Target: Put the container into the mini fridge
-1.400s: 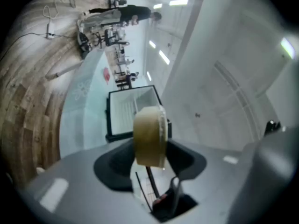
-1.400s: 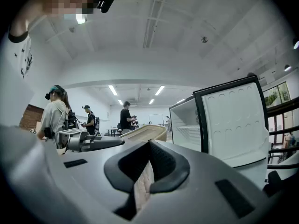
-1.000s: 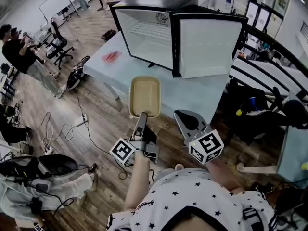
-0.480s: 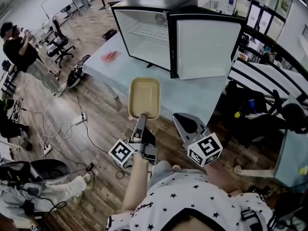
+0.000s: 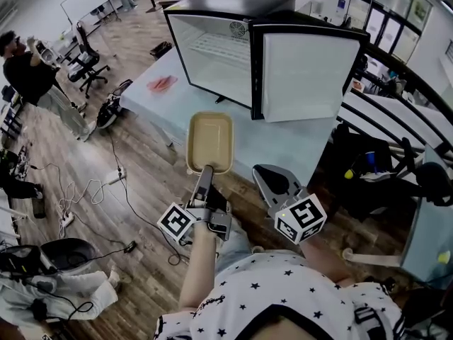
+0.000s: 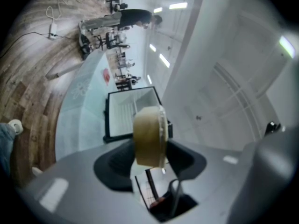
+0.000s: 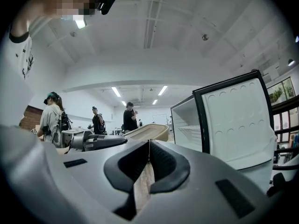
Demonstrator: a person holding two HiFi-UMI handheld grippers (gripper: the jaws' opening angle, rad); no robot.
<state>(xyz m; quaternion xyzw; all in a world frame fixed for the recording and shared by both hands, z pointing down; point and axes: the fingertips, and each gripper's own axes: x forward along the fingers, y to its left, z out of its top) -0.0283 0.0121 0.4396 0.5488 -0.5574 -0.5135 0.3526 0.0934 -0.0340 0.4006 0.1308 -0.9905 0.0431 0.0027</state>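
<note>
A shallow beige container (image 5: 209, 139) hangs level above the near edge of the pale blue table (image 5: 283, 144). My left gripper (image 5: 204, 171) is shut on its near rim. In the left gripper view the container (image 6: 148, 134) shows edge-on between the dark pads. The mini fridge (image 5: 216, 55) stands on the table beyond it, its door (image 5: 308, 73) swung wide open to the right and its white inside empty. My right gripper (image 5: 270, 179) hovers to the right of the container, shut and holding nothing. From the right gripper view the container (image 7: 148, 131) shows to the left of the fridge door (image 7: 236, 120).
A small pink item (image 5: 163, 83) lies on the table's left end. A person (image 5: 28, 76) and office chairs (image 5: 88, 62) are far left, and cables (image 5: 85, 193) trail over the wooden floor. A dark railing (image 5: 396, 112) and cluttered seats run along the right.
The container stays in the left gripper in the same pose. Both grippers and the view have drifted only slightly.
</note>
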